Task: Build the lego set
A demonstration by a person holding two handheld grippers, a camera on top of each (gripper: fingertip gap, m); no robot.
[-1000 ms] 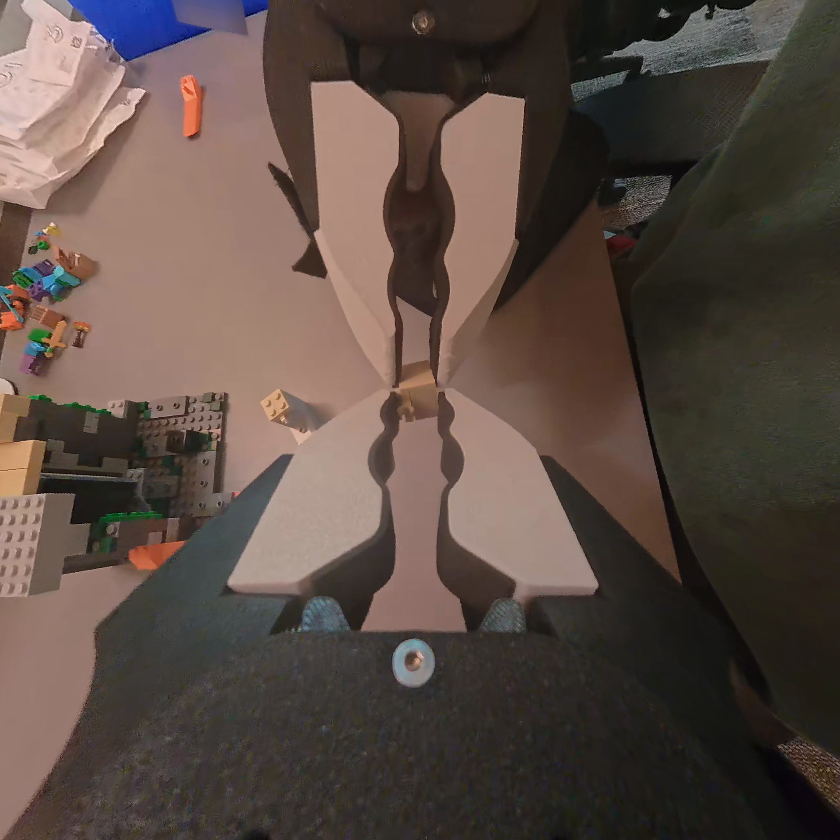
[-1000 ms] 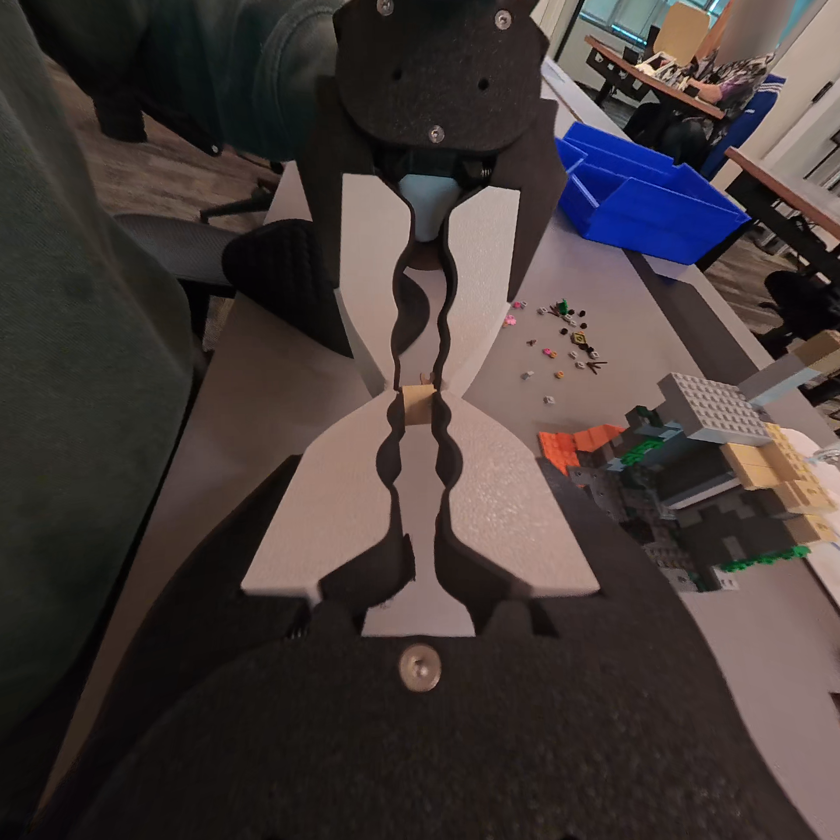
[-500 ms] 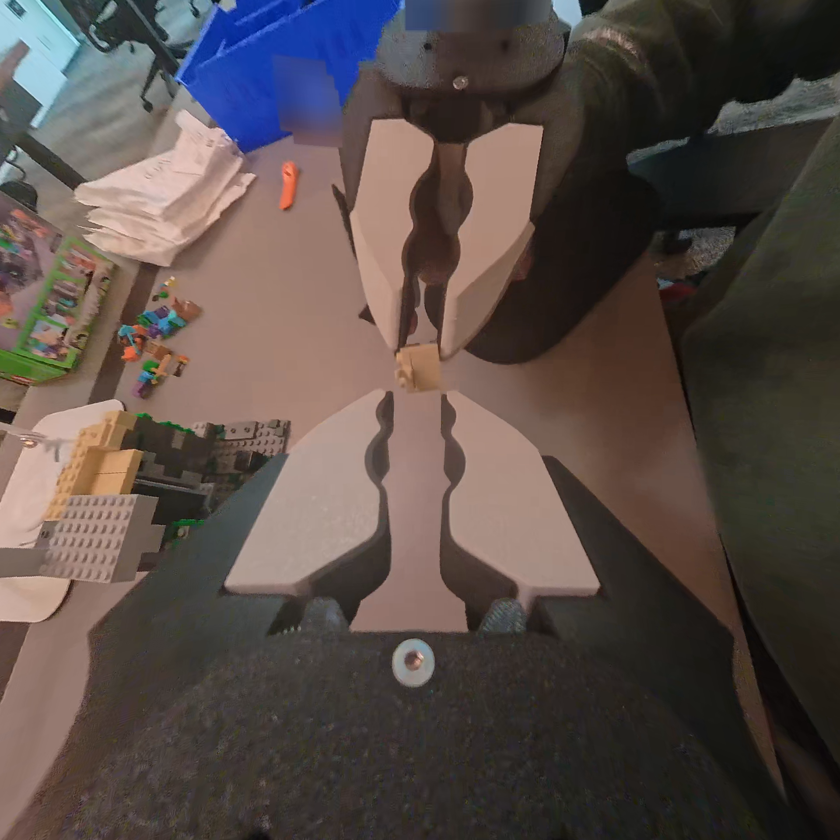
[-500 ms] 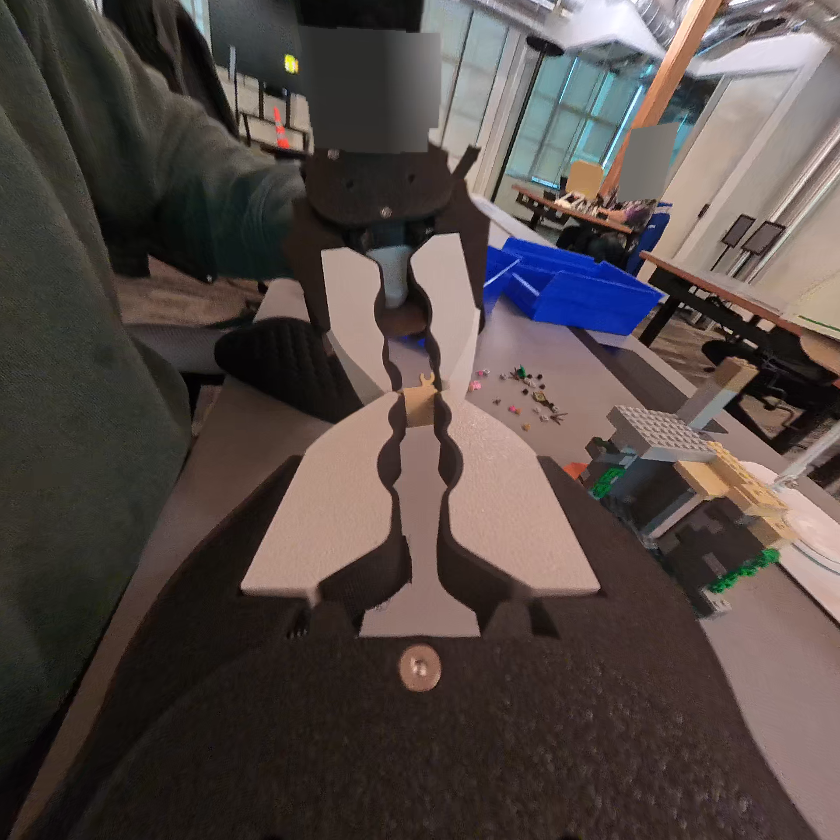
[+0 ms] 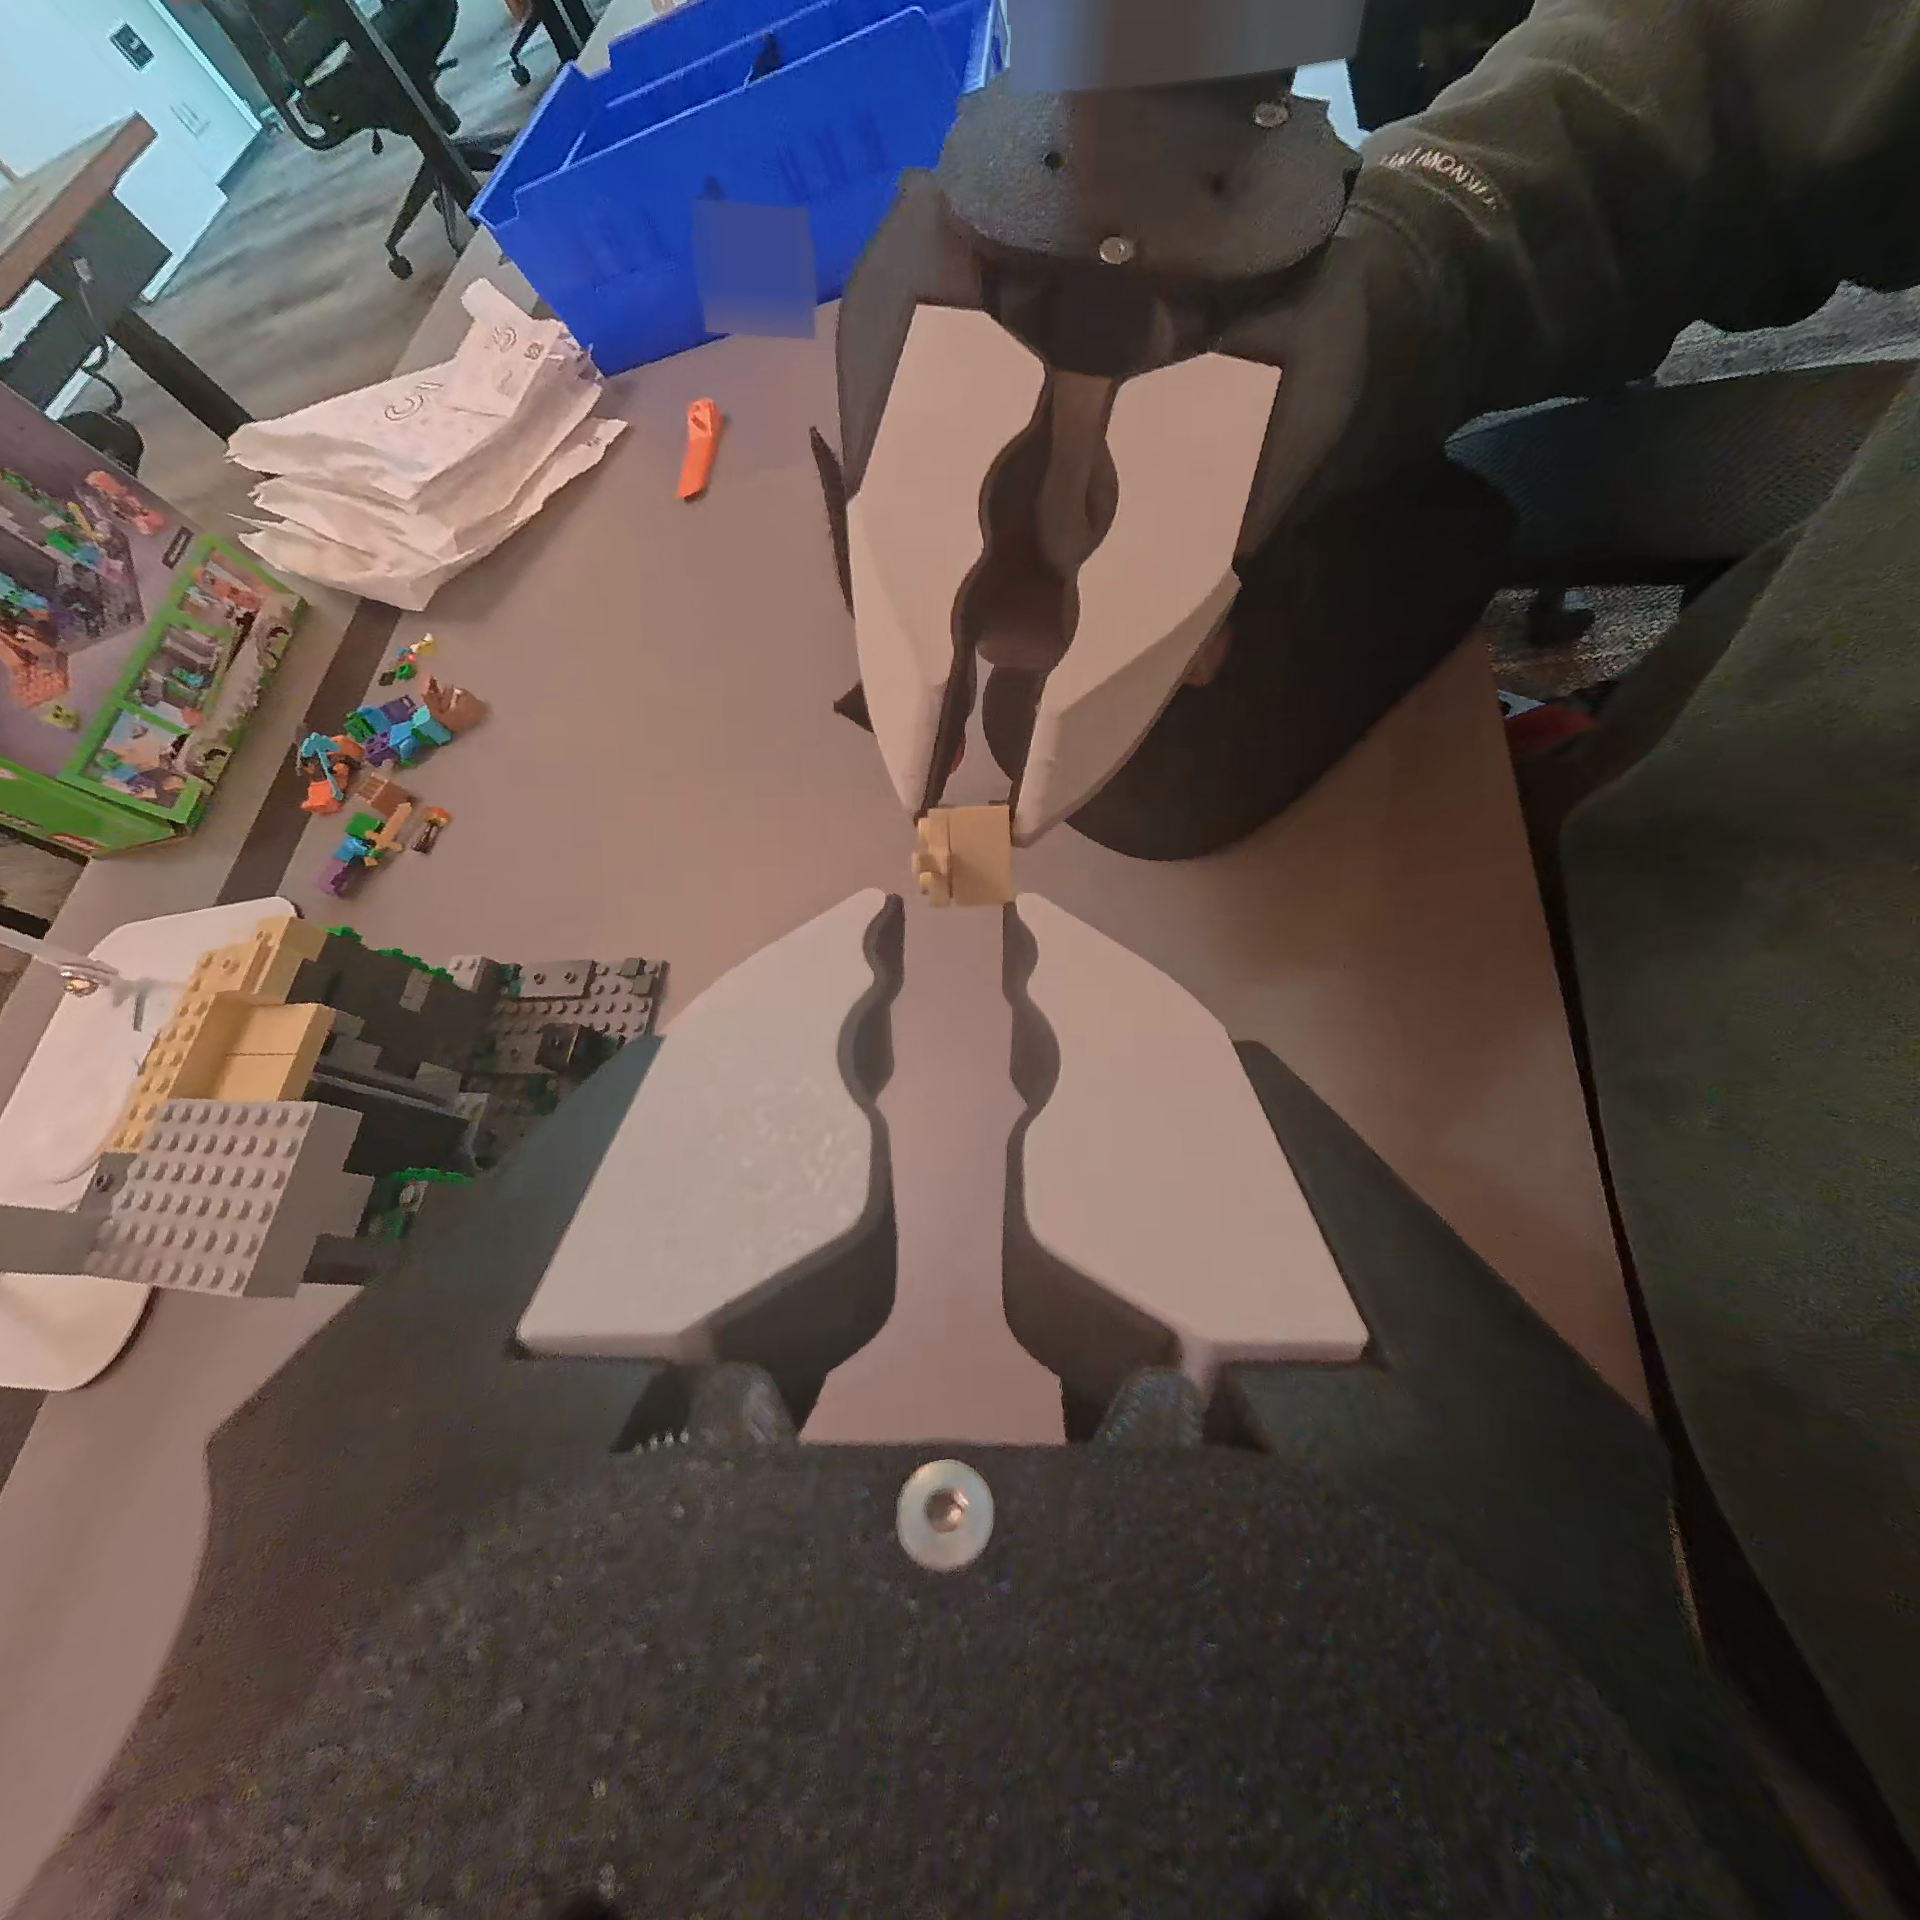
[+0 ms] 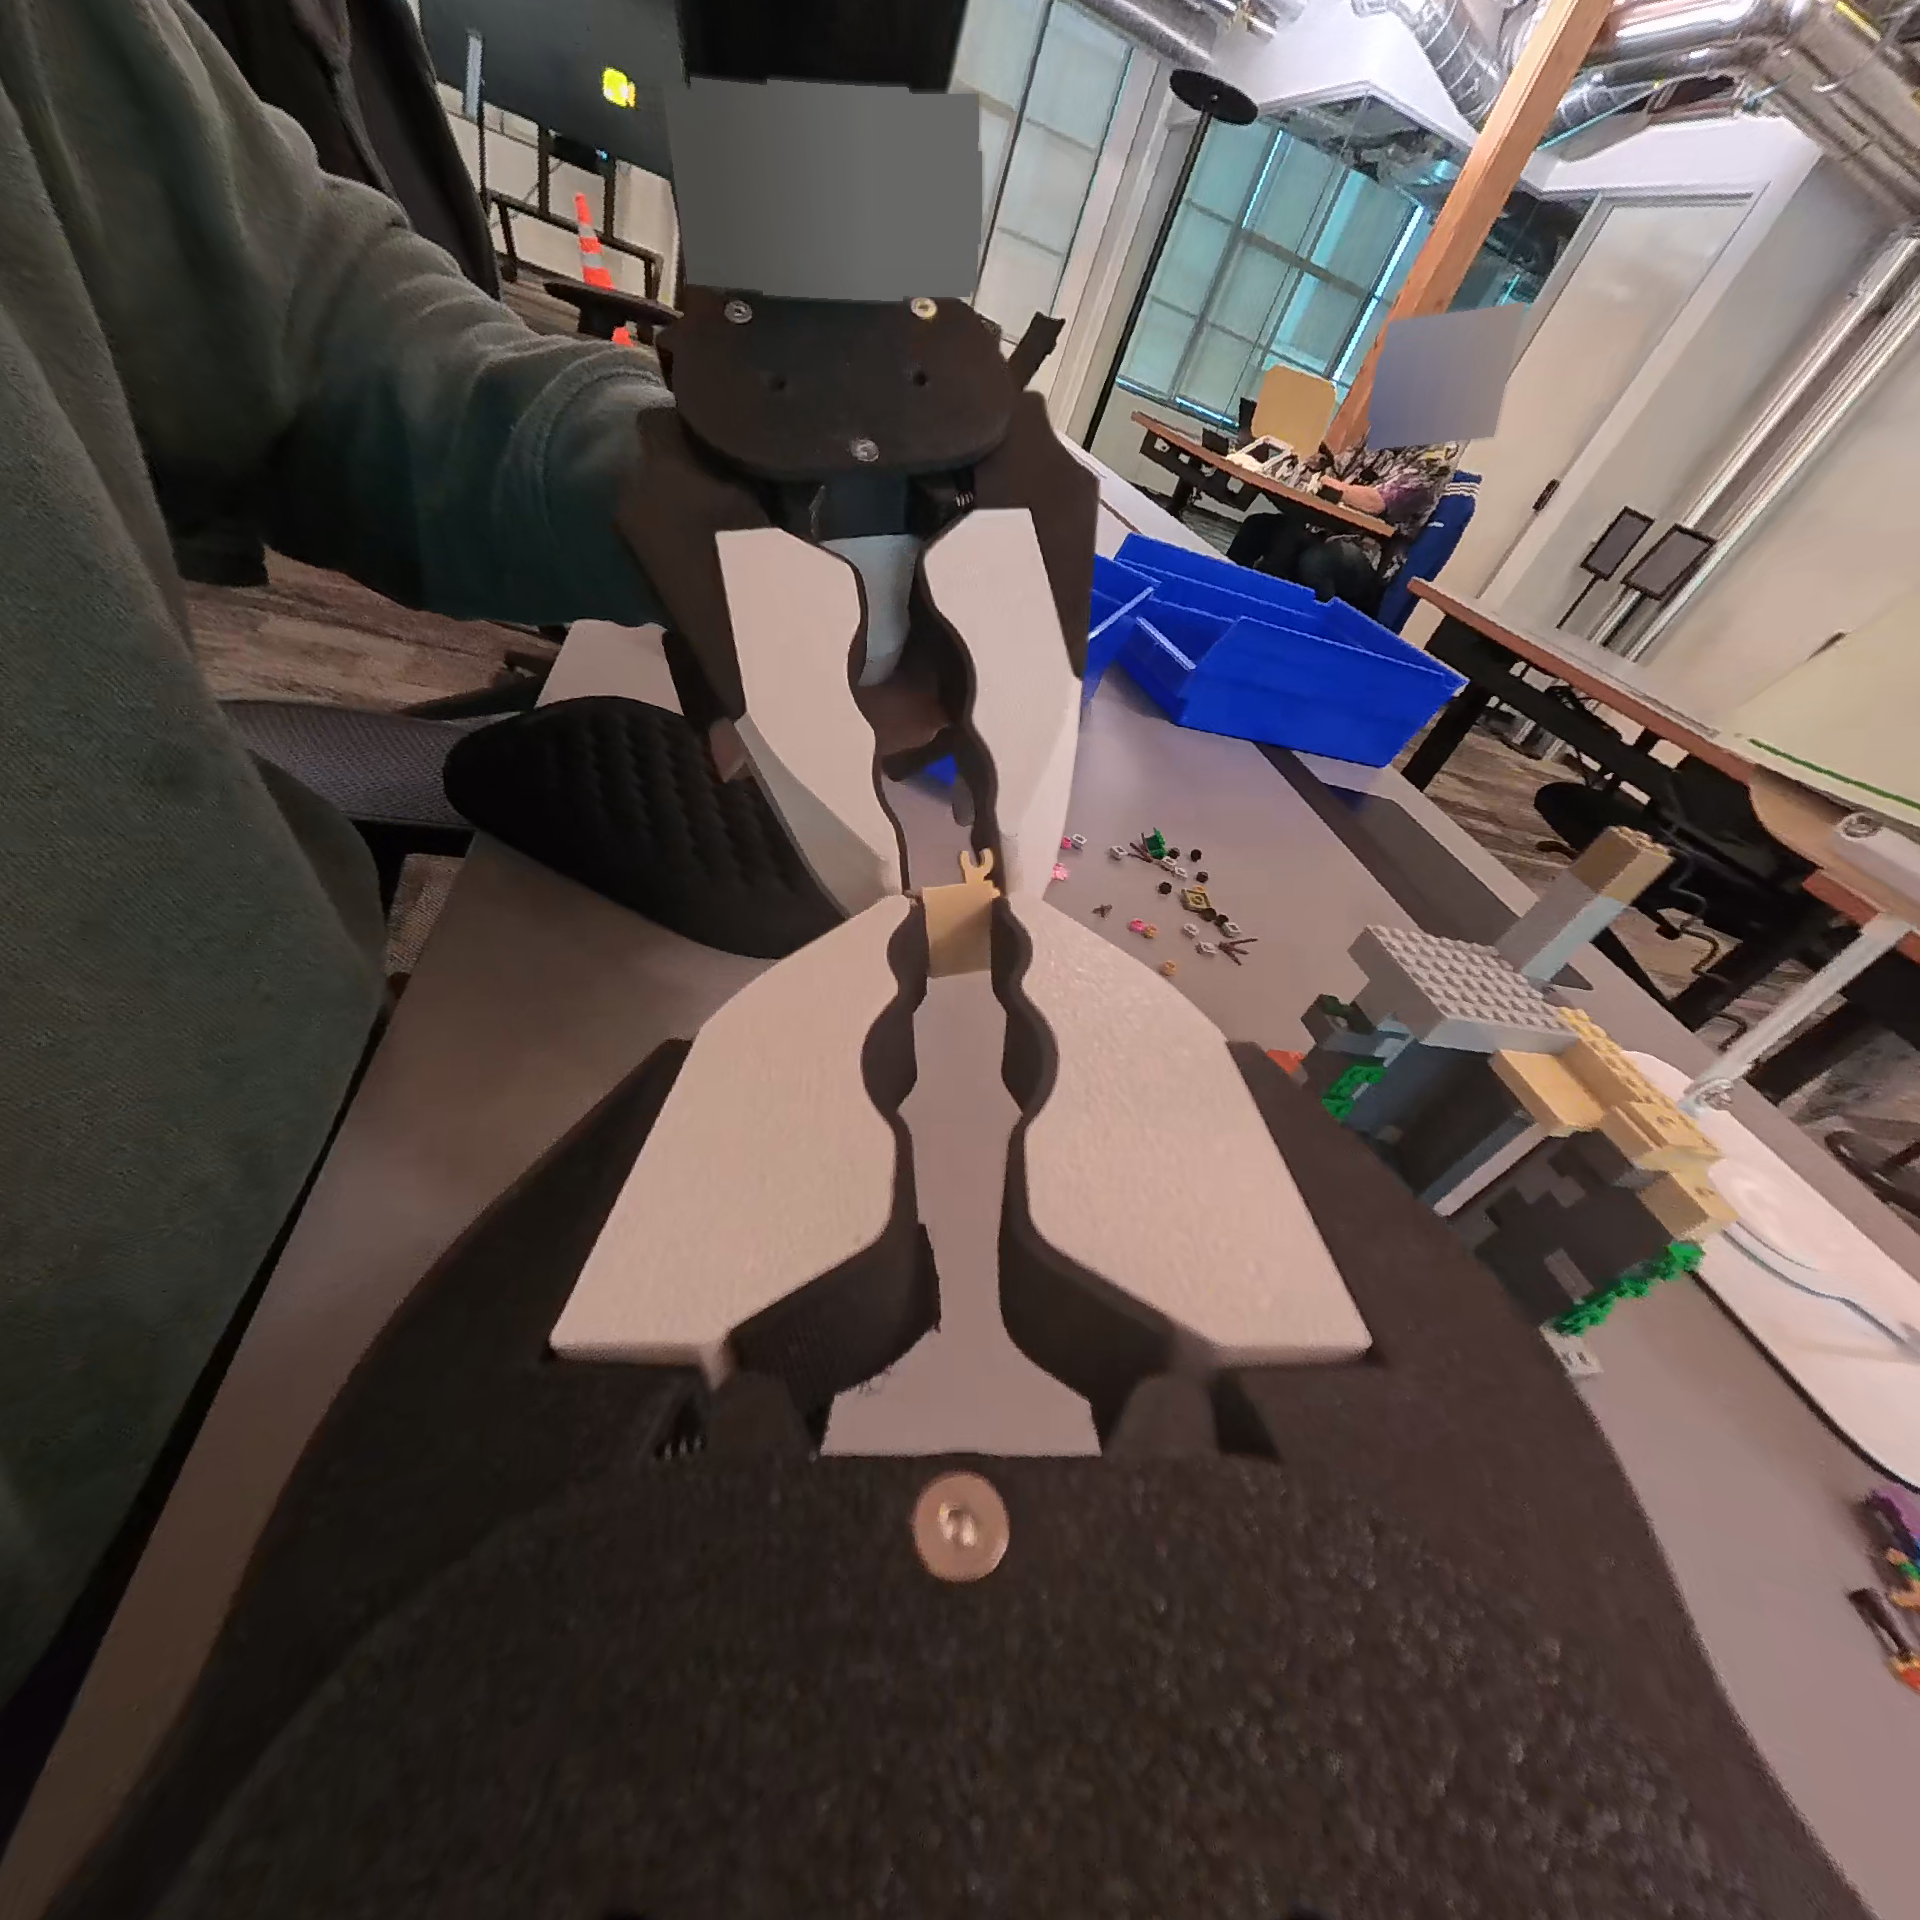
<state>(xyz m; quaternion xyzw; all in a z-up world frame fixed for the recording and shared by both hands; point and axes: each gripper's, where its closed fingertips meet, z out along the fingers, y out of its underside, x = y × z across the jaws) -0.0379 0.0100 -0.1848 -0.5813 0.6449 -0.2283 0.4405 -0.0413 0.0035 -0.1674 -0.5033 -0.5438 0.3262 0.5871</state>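
My right hand-held gripper (image 6: 954, 914) clamps a tan brick (image 6: 956, 928) at frame centre. My left hand-held gripper (image 5: 951, 902) stands apart just below that brick (image 5: 966, 854), above the counter (image 5: 665, 665).

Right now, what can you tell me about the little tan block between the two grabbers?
The tan block is a small toy brick that looks like plastic, with a thin tan clip piece on one side. It hangs in the air above the grey table. The right gripper pinches it between its white fingers. The left gripper sits just short of it, not gripping.
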